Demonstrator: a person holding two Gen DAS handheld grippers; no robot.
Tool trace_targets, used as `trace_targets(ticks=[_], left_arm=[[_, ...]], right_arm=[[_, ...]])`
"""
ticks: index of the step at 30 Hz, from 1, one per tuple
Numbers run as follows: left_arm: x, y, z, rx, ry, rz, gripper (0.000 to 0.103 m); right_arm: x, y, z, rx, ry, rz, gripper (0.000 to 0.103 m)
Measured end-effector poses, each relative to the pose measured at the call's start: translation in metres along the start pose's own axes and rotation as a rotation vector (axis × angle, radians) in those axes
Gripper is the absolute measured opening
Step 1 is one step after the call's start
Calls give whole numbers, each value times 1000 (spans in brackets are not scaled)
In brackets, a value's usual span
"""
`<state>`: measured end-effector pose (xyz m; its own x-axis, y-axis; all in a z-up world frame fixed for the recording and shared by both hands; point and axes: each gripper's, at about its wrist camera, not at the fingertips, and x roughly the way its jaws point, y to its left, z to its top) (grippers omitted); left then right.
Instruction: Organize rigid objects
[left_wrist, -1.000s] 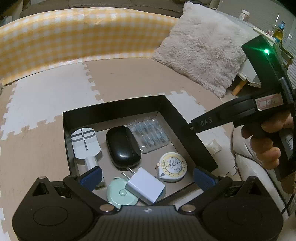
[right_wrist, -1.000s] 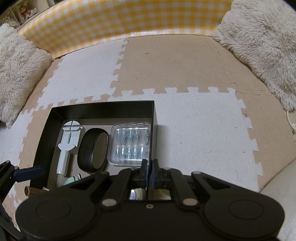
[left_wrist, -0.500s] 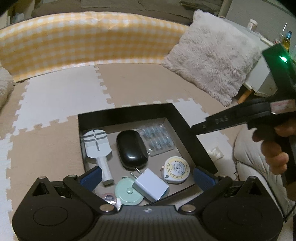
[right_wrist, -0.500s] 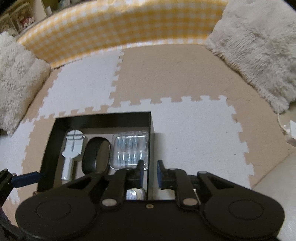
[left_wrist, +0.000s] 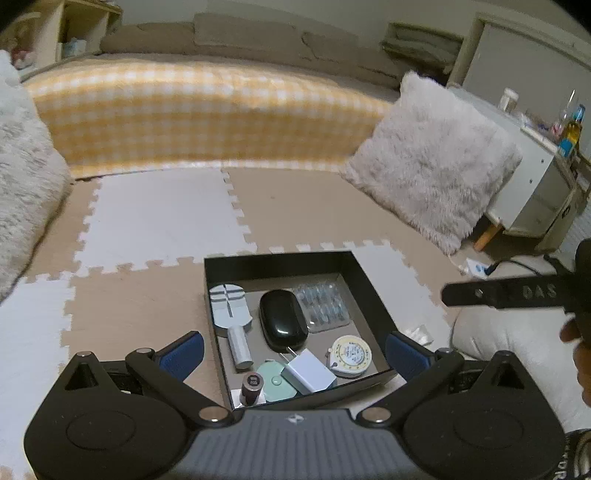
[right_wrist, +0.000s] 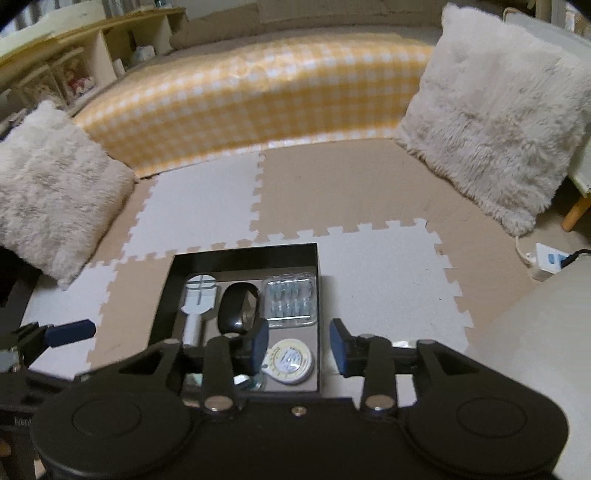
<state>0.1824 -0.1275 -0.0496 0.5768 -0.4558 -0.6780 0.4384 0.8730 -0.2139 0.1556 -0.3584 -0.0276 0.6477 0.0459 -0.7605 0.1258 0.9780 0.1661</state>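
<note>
A black open box (left_wrist: 364, 284) (right_wrist: 162, 295) sits on the foam mat. Inside lie a white watch tool (left_wrist: 231, 308) (right_wrist: 199, 295), a black case (left_wrist: 282, 319) (right_wrist: 236, 306), a clear blister pack (left_wrist: 323, 304) (right_wrist: 290, 301), a round tape measure (left_wrist: 349, 356) (right_wrist: 290, 360), a white charger plug (left_wrist: 308, 374), a mint round case (left_wrist: 275, 382) and a small dark tube (left_wrist: 251, 386). My left gripper (left_wrist: 293, 356) is open and empty above the box's near edge. My right gripper (right_wrist: 299, 345) is open and empty above the box's right wall.
Furry cushions (left_wrist: 432, 162) (right_wrist: 51, 188) flank a yellow checked sofa edge (left_wrist: 199, 118). A white cabinet (left_wrist: 532, 184) stands at the right. A power strip (right_wrist: 546, 260) lies on the floor. A pale cushion (left_wrist: 517, 354) is by the box.
Both grippers have pulled back and risen from the box. The right gripper has gone from shut to open. A dark tube now shows in the box's near corner.
</note>
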Motion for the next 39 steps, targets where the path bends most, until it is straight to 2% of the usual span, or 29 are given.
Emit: trace_targets(ticks=[10,16,23,28,32,34,39], left_arm=[[-65,-3,-5,-31,-94,78,103],[-96,-7,-18,-18,-142,207,103],[-120,-11,-35,2,-185,216,103],[-131,-16,-49,27,-214,222,103],[-138,-17,-57,30,-238,217,103],[-138,-18,-60,34,-240,221,103],[-140,-20,-68,49,-243,226,103]], right_arm=[[-69,14,-26,-67,-108,11,59],[-94,17,-47,-74,-164,9,65],[-114,20,-68,-76,-214,-1,73],[-124,21,-83,-83,-252,-12,87],[-127,21,-94,-84,-274,-31,92],[-128,21,-98,-88,-284,-47,98],[-129,23,-108,-91,-313,-66,103]])
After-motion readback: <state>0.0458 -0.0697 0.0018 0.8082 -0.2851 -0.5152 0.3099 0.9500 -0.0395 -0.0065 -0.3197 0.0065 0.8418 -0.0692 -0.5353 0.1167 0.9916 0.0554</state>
